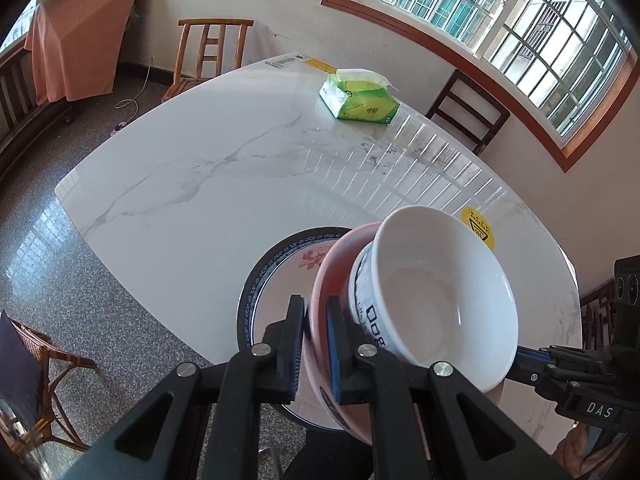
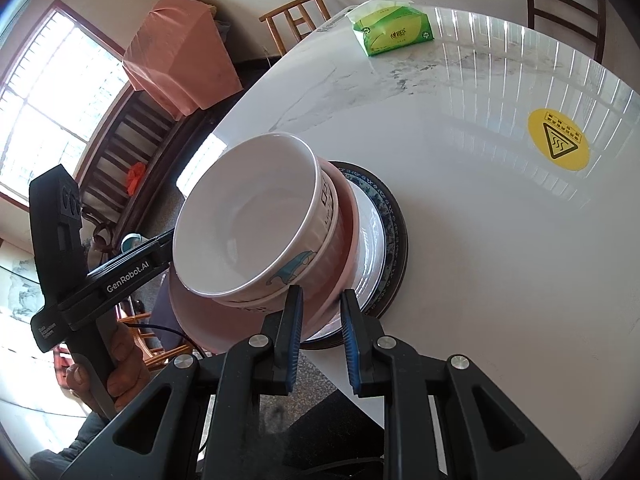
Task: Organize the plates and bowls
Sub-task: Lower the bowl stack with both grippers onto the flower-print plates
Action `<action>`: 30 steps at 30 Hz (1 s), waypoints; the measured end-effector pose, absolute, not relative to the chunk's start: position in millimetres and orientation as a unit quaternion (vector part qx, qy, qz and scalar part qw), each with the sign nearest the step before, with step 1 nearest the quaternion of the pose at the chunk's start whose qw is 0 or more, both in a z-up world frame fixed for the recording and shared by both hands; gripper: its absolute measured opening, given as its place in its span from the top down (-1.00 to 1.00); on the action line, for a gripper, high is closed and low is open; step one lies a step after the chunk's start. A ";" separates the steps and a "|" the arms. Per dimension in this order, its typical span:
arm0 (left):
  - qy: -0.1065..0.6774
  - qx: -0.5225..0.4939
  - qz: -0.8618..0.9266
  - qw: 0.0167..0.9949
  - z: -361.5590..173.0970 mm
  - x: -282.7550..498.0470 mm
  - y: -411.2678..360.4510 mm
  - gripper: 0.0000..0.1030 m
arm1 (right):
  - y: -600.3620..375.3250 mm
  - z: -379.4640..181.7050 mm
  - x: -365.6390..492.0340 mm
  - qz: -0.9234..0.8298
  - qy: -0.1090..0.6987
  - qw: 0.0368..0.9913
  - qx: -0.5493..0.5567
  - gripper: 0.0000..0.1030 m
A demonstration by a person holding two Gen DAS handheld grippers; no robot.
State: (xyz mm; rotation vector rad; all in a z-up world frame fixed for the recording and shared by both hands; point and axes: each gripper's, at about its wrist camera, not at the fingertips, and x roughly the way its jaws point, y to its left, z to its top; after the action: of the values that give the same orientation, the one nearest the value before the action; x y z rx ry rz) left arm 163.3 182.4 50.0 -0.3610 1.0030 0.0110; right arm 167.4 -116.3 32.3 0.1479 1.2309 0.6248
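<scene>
Pink bowl (image 1: 320, 280) rim clamped by both hand-held grippers (image 1: 316, 344) (image 2: 320, 336); "GenRobot.AI", "DAS" on bodies

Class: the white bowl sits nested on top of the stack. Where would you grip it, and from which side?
Pinch the white bowl by its thin rim, one finger inside and one outside, coming from above at the near edge. Its wall is too wide to span, and the pink plate blocks lower access.

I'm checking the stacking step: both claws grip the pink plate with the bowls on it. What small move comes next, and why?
Probably lower the pink plate level onto the blue-rimmed plate; it hangs tilted just above it, and the bowls could slide.
</scene>
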 end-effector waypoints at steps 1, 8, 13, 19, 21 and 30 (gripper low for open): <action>0.477 -0.174 0.006 0.861 49.6 163.8 184.3 0.82 | -115.0 31.7 167.5 0.288 0.567 0.769 0.068 0.63; 0.486 -0.182 0.008 0.855 36.8 166.7 192.8 0.78 | -105.0 30.2 166.9 0.290 0.559 0.775 0.050 0.63; 0.483 -0.192 0.004 0.854 29.4 162.2 199.1 0.78 | -101.2 30.2 160.5 0.293 0.551 0.780 0.038 0.63; 0.472 -0.192 -0.006 0.861 22.6 154.6 199.7 0.78 | -93.2 26.3 148.5 0.279 0.528 0.802 0.002 0.63; 0.464 -0.186 -0.004 0.866 22.2 150.4 197.2 0.78 | -91.3 25.0 139.9 0.272 0.512 0.815 -0.013 0.63; 0.446 -0.177 -0.001 0.877 18.7 144.5 195.5 0.78 | -89.6 25.5 129.5 0.261 0.476 0.839 -0.030 0.63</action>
State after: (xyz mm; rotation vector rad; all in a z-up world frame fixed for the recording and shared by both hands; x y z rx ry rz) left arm 144.5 195.5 18.7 -0.3695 0.9311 -0.0020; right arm 129.5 -89.6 25.5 -0.0625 1.0063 0.5522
